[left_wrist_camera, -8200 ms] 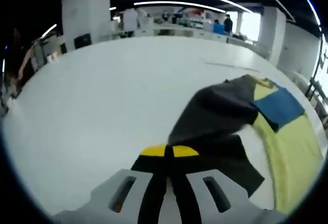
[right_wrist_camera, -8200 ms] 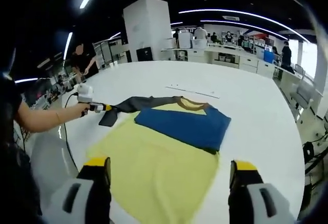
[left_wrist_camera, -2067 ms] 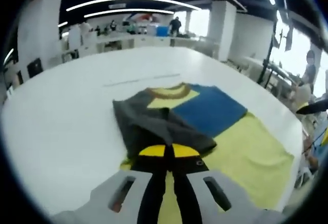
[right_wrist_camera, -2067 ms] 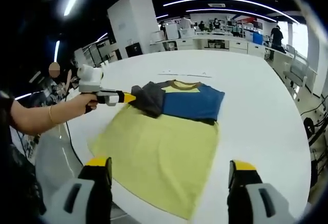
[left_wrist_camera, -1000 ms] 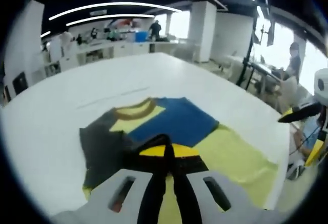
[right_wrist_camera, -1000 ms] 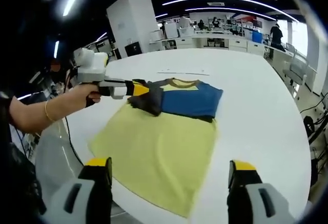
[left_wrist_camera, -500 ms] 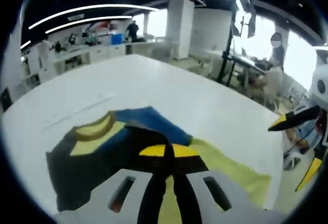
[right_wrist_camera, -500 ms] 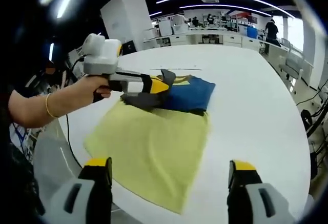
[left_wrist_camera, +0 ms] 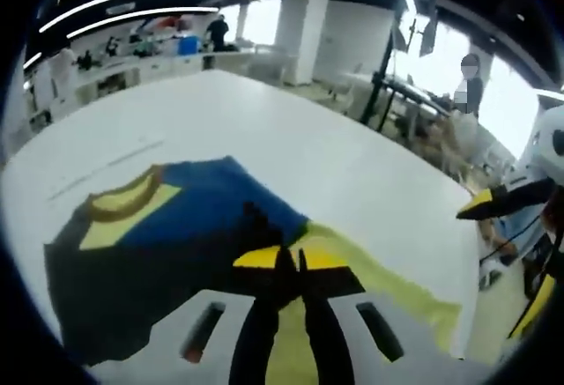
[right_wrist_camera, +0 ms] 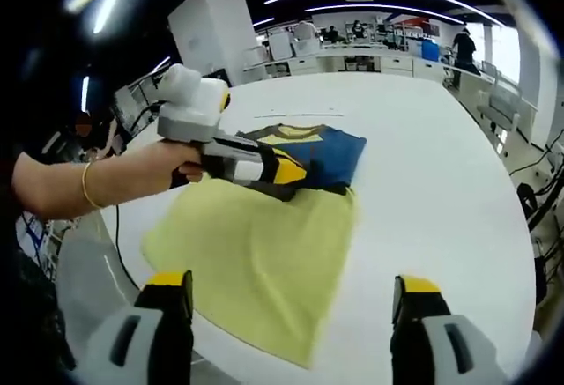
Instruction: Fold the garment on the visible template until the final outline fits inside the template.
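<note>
While the white table (right_wrist_camera: 423,165) is carrying the yellow template (right_wrist_camera: 264,253), my left gripper (left_wrist_camera: 288,266) is pinching the blue T-shirt's (right_wrist_camera: 322,158) dark sleeve (left_wrist_camera: 132,279) over it; my right gripper (right_wrist_camera: 286,301) is hovering wide apart, holding nothing.

Left gripper view: camera low and close over garment (left_wrist_camera: 167,253), looking along own jaws across white table (left_wrist_camera: 291,147) toward far desks and windows; right gripper (left_wrist_camera: 507,200) enters at right edge.

Right gripper view: camera higher, farther back, off table edge, facing across table (right_wrist_camera: 441,165); takes in whole yellow template (right_wrist_camera: 256,262), garment (right_wrist_camera: 308,156), left gripper (right_wrist_camera: 291,173) from side.

Shared: garment, template (left_wrist_camera: 388,288), table top, background office.
</note>
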